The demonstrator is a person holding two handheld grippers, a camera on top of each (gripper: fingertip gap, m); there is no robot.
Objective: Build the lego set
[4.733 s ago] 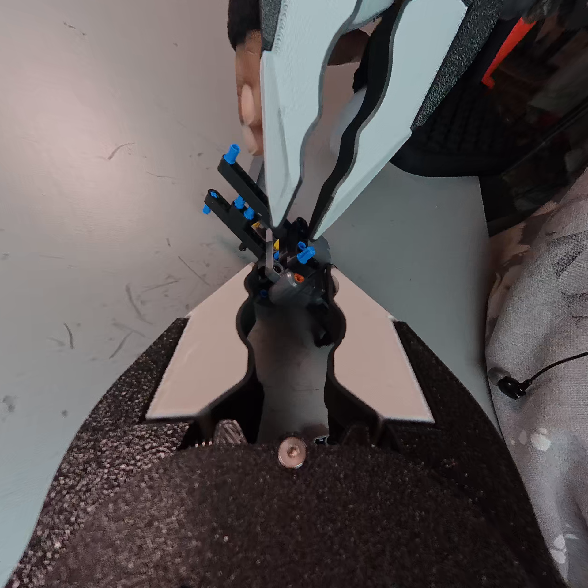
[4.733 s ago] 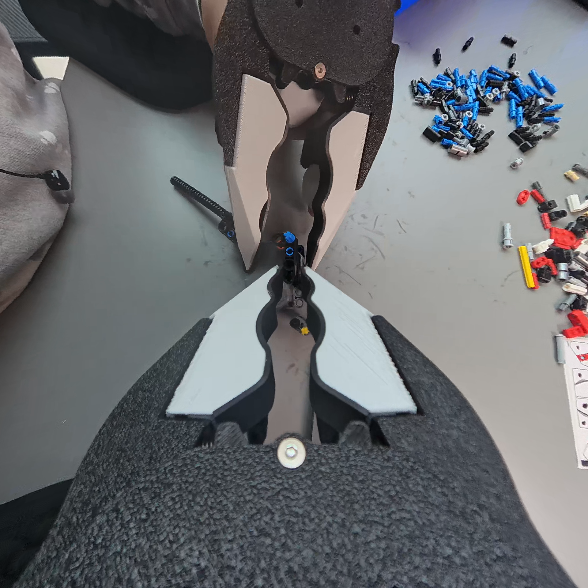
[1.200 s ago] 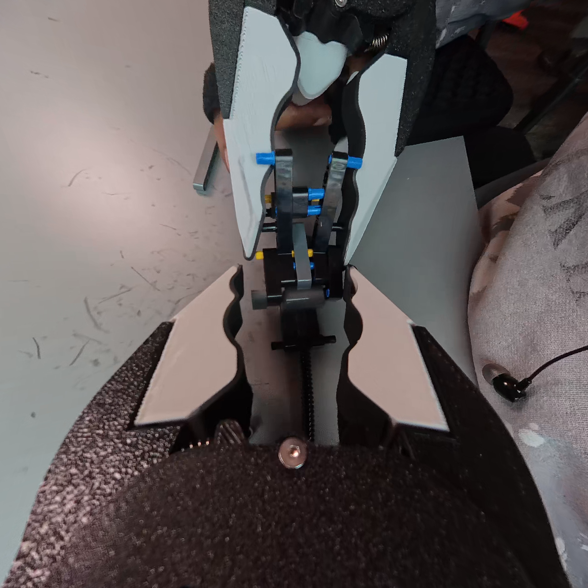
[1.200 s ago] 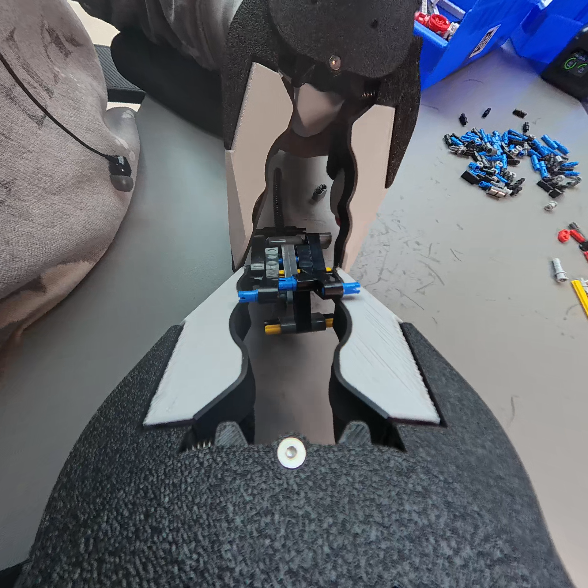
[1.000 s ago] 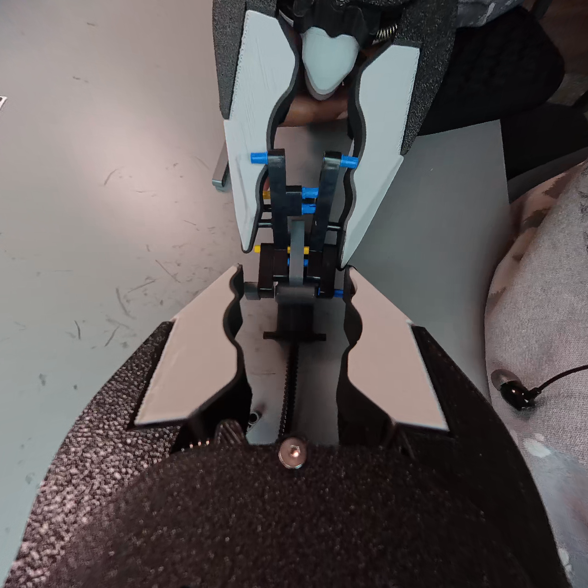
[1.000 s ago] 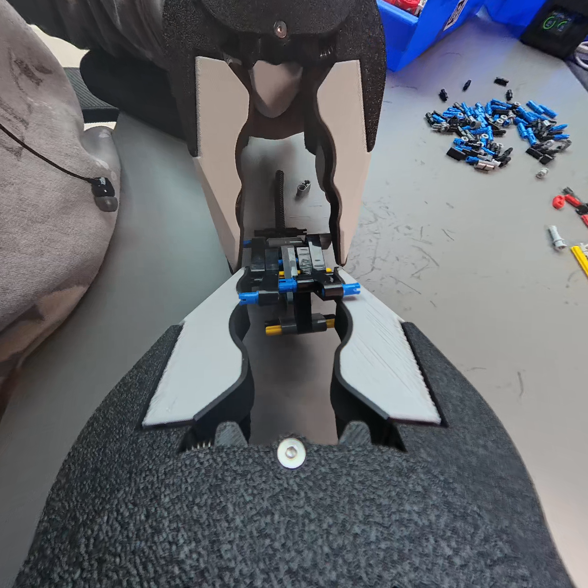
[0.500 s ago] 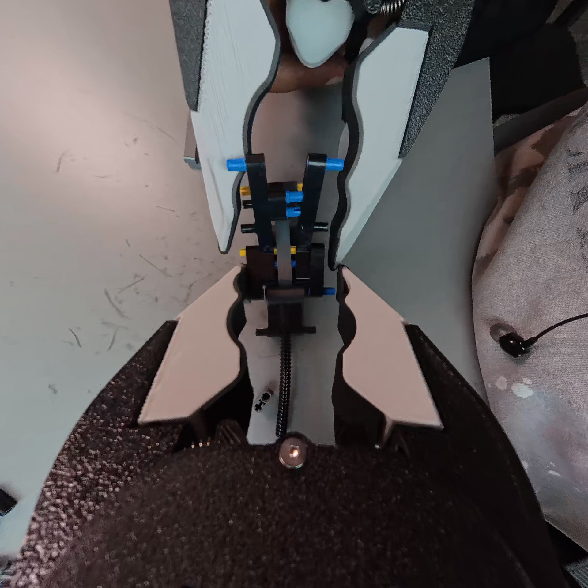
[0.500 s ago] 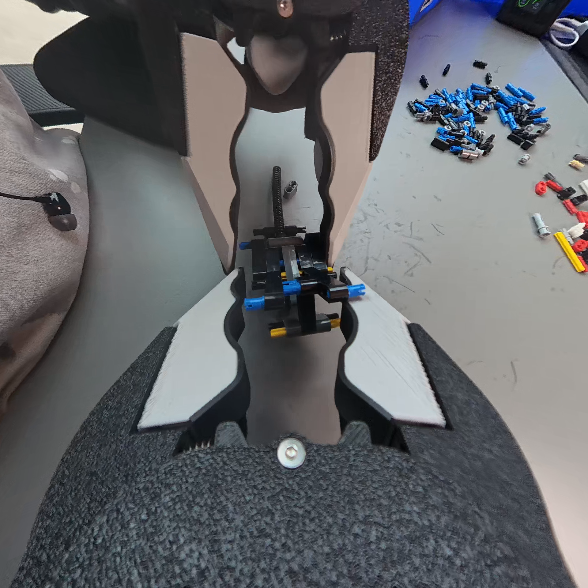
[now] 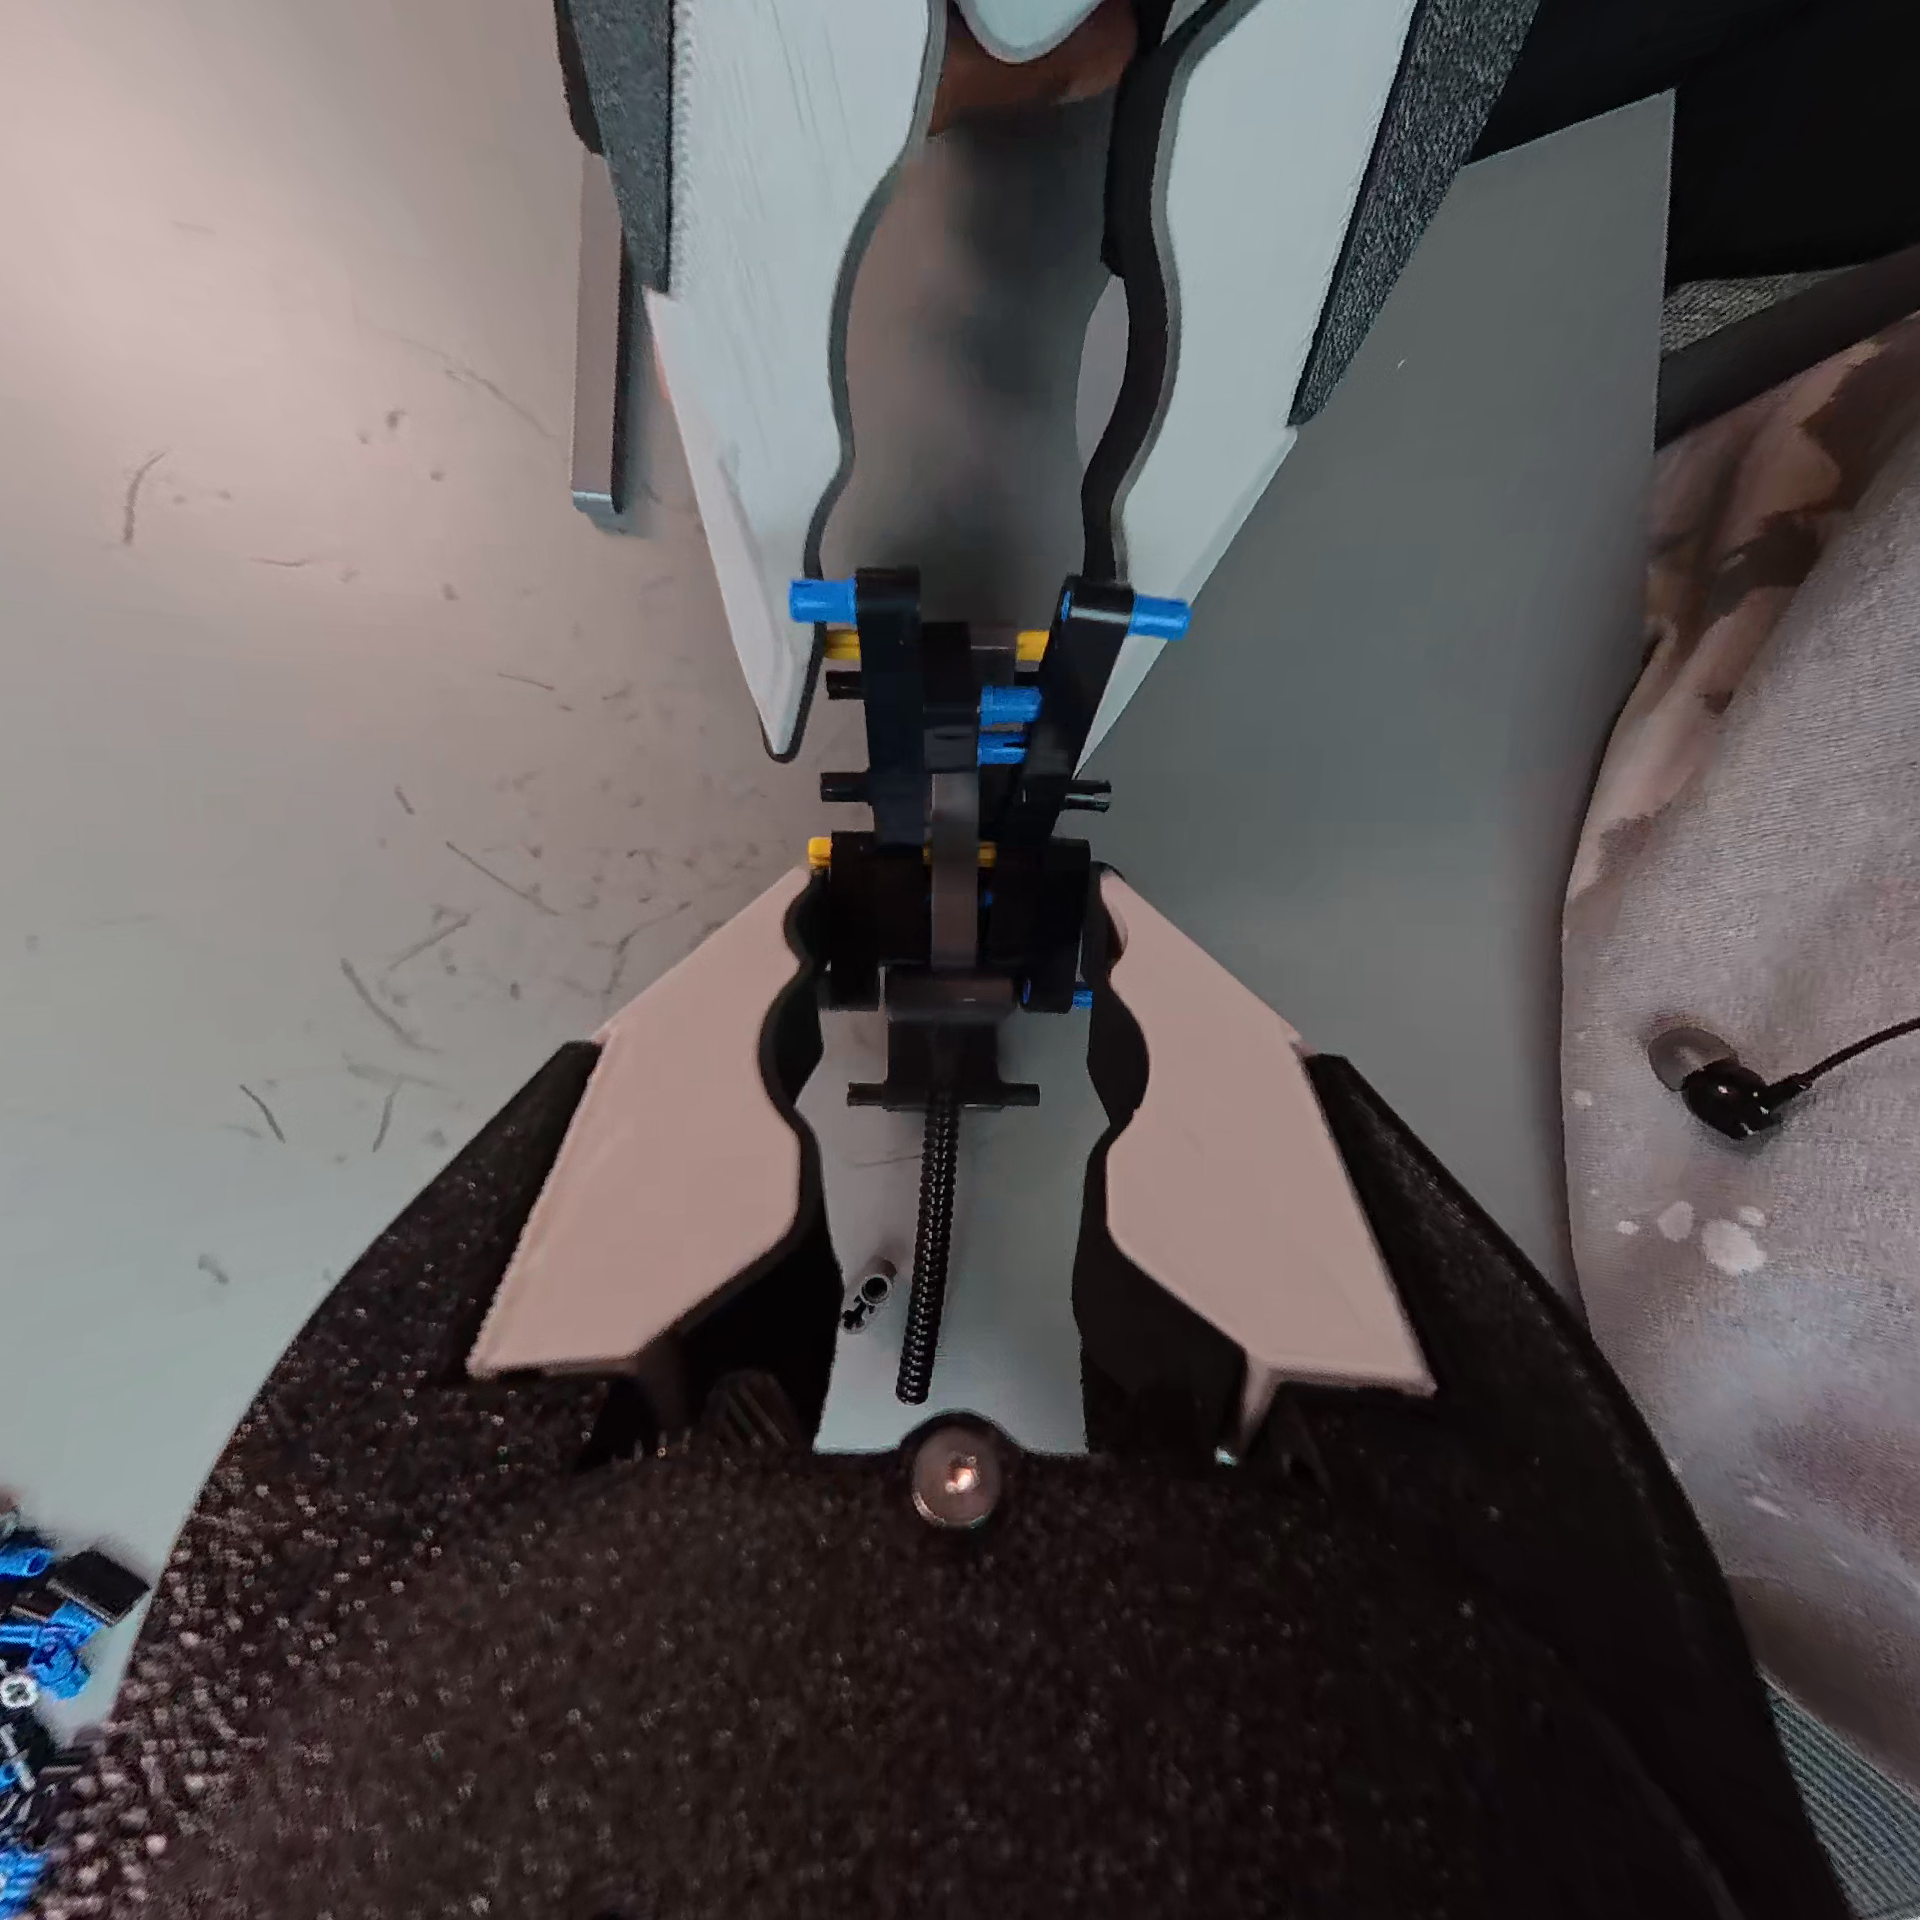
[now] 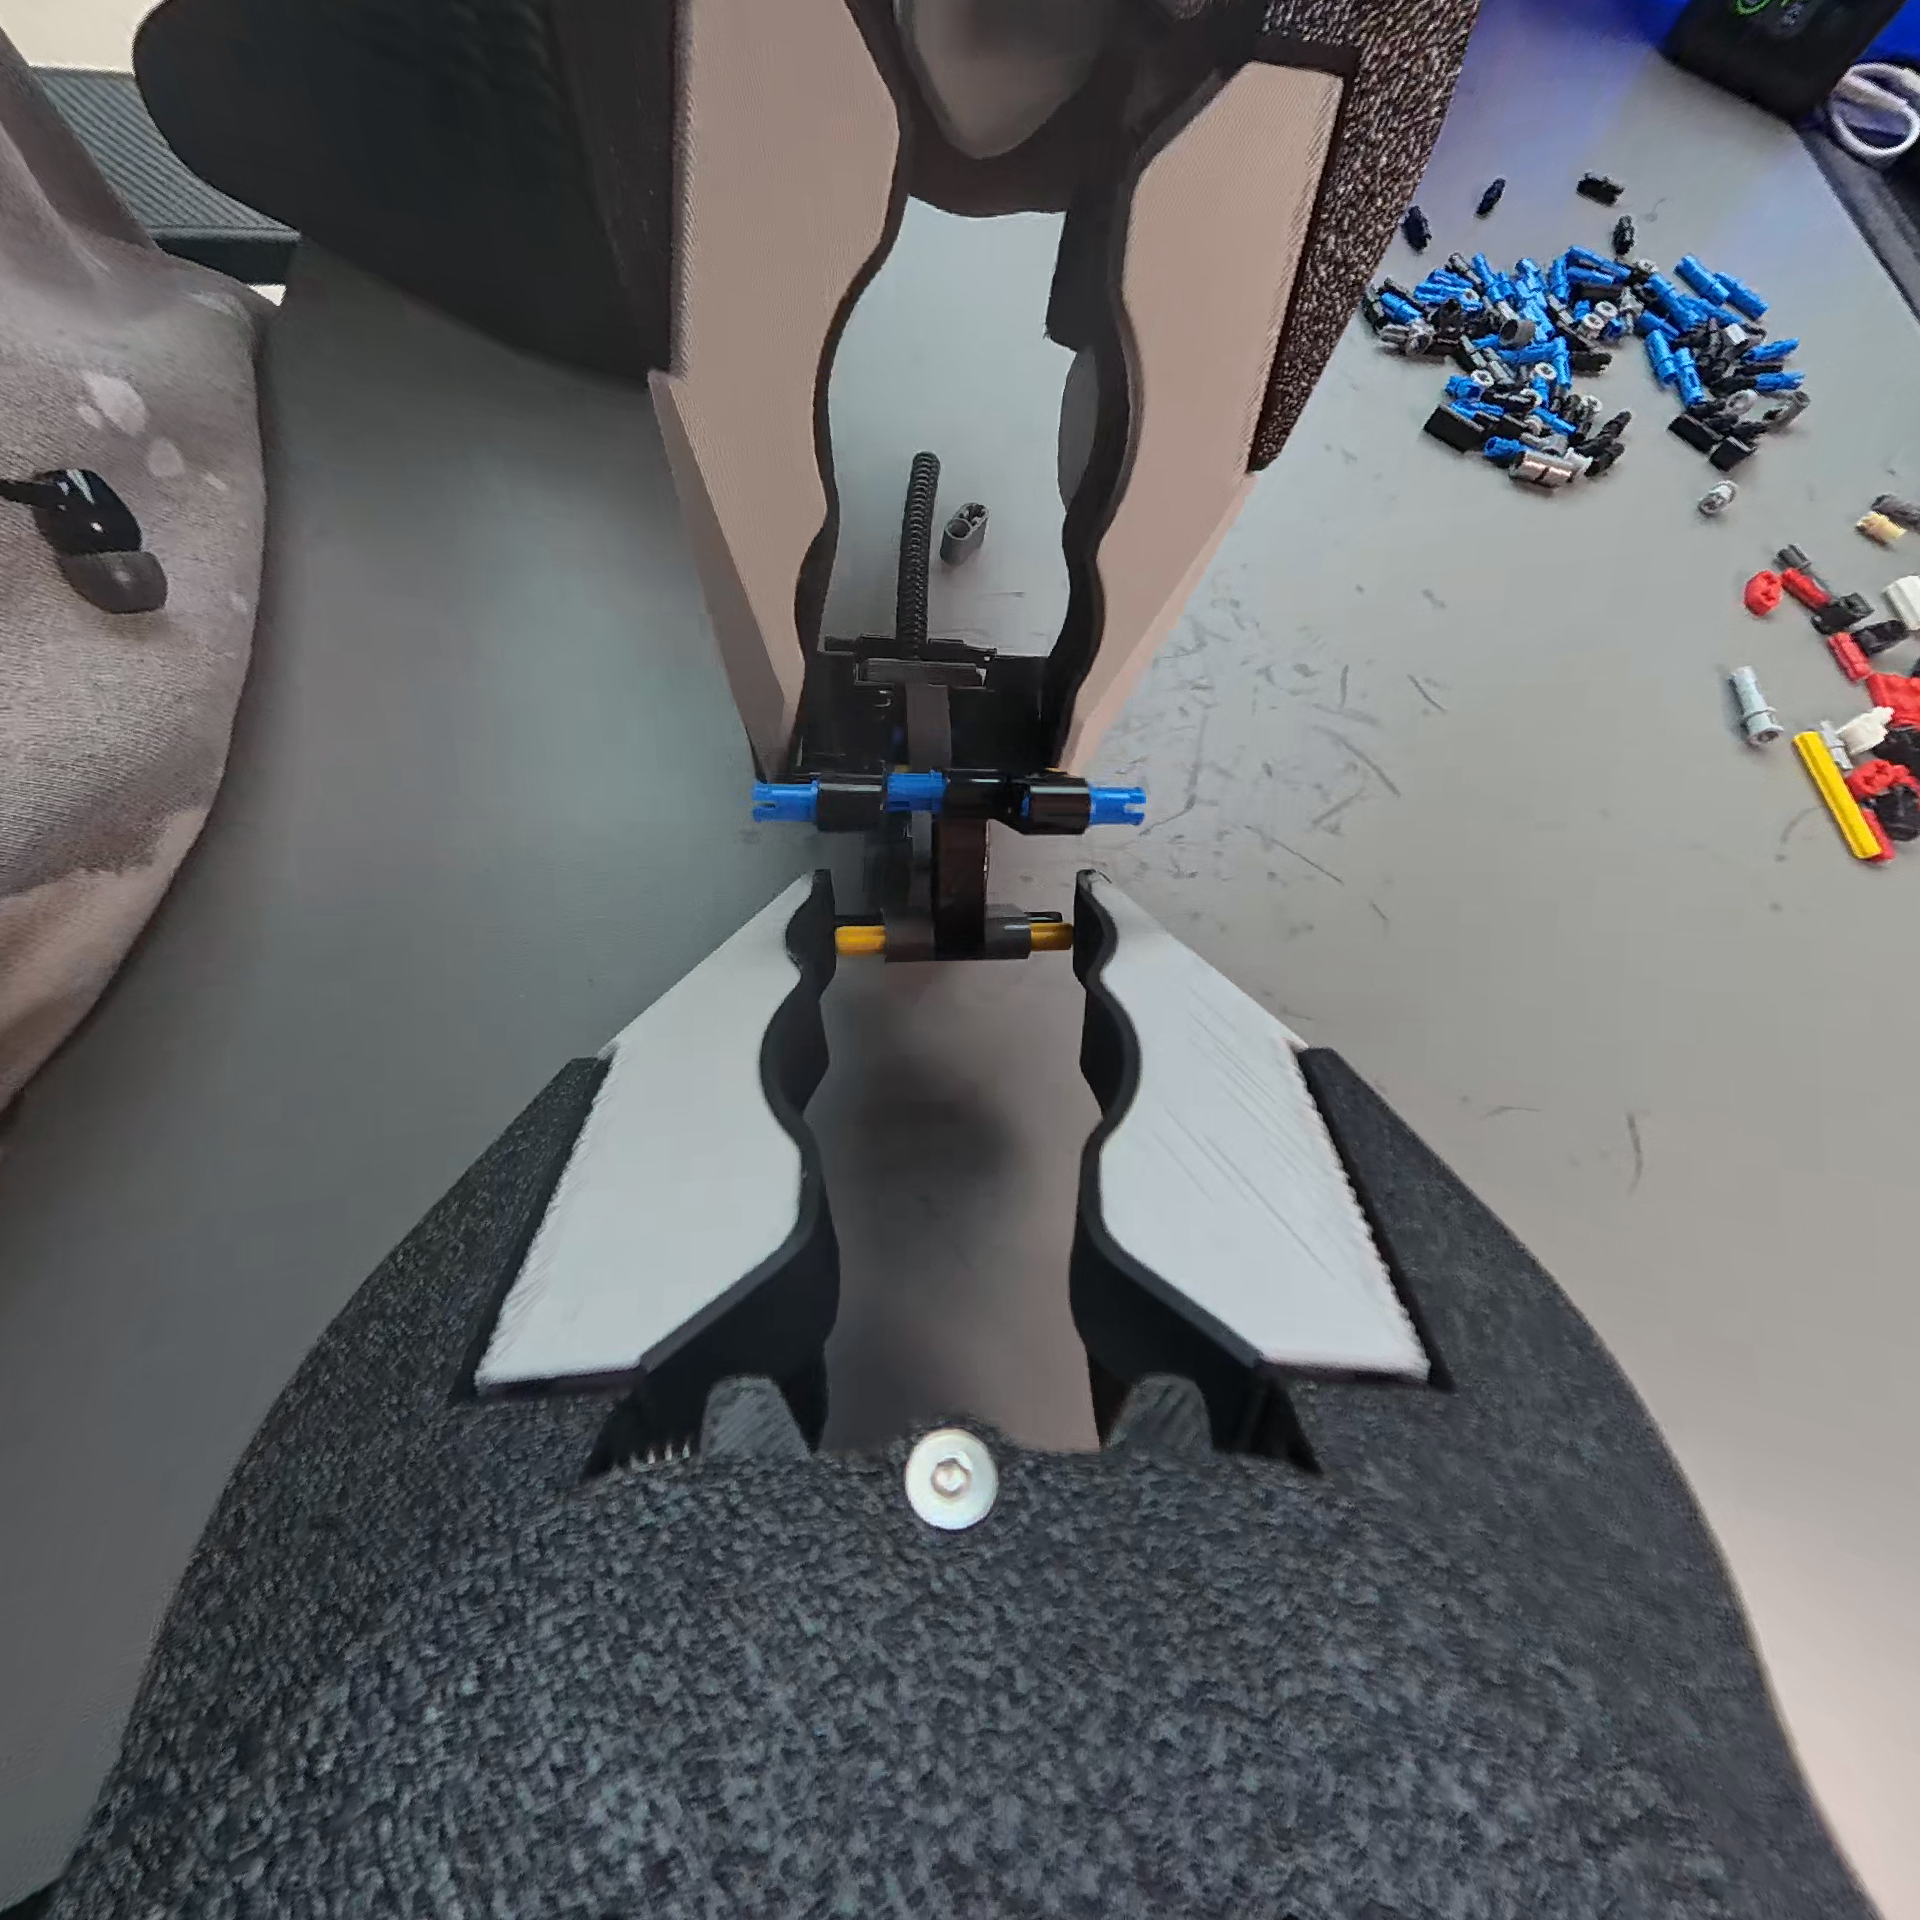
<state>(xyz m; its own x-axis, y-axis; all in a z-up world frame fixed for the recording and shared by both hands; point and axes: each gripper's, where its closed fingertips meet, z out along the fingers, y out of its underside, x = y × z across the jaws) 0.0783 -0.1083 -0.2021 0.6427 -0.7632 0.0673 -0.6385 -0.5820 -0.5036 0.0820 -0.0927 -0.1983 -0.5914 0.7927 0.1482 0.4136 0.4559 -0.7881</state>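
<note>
A black lego assembly [image 9: 951, 914] with blue pins and yellow axles rests on the grey table [image 9: 260, 727], and a black ribbed rod [image 9: 930, 1247] trails from it between my left fingers. My left gripper [image 9: 956, 888] is shut on its black block. My right gripper [image 10: 951, 883] faces it from the far side, open. Its tips flank the assembly's yellow axle [image 10: 857, 940], and the blue pin row [image 10: 945, 800] lies beyond them. The assembly [image 10: 935, 727] sits between the left gripper's fingers [image 10: 727, 468] in the right wrist view. The right gripper's fingers [image 9: 748, 364] straddle the two black arms.
A small grey connector [image 10: 966, 530] lies beside the rod. A pile of blue and black pins [image 10: 1579, 353] and red, white and yellow pieces [image 10: 1860, 727] lie to the right. A person's grey garment with a black earbud [image 9: 1725, 1101] hangs past the table edge. Both grippers' tips are close together, under 4 cm apart.
My right gripper has drawn back along the assembly, so the blue pins now lie beyond its tips. My left fingers have closed in on the black block.
</note>
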